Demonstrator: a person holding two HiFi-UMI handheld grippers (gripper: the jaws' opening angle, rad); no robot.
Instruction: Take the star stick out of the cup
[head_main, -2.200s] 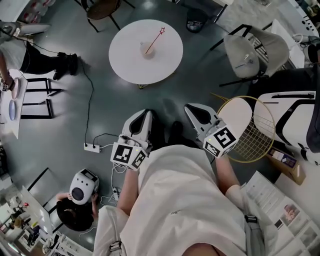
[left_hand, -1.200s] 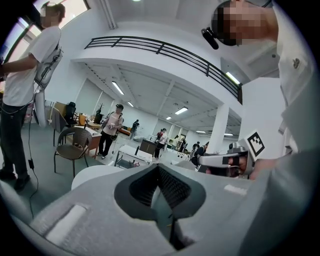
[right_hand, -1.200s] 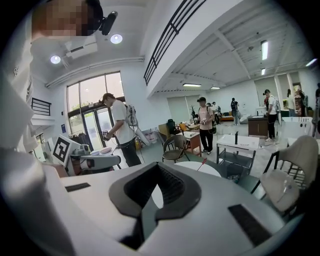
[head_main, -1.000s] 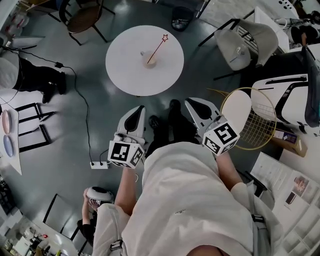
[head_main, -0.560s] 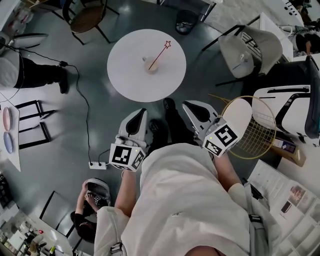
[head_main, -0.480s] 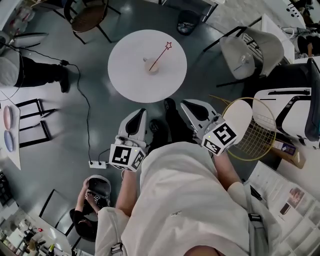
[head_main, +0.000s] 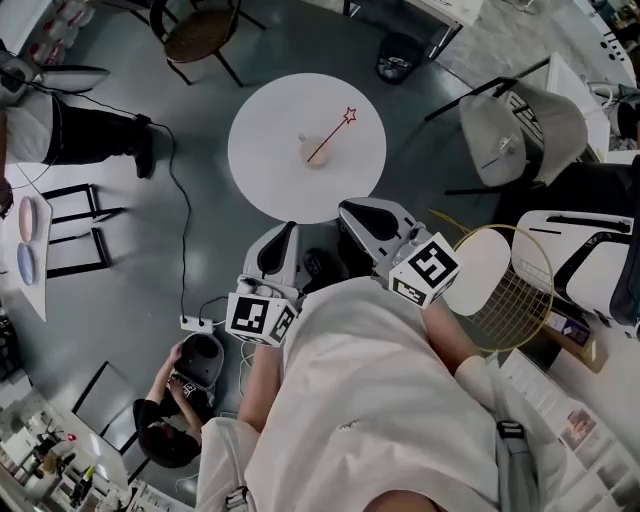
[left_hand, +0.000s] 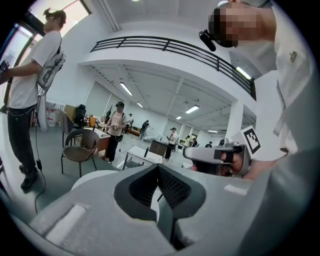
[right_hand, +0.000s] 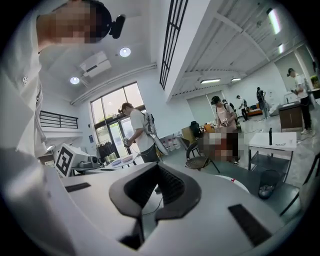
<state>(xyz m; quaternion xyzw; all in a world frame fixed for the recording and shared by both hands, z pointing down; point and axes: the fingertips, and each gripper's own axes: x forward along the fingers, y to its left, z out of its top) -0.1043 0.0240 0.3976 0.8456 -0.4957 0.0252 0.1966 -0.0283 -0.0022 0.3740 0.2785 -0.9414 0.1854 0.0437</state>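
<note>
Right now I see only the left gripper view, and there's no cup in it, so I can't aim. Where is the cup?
Observer: The cup stands near the middle of the round table, ahead of you.
Operator: Which way does the stick lean?
Observer: It leans out of the cup away from you and to your right, with the star at the top end.
Operator: Is the right gripper free?
Observer: Yes. Its fingers are together with nothing between them.
</note>
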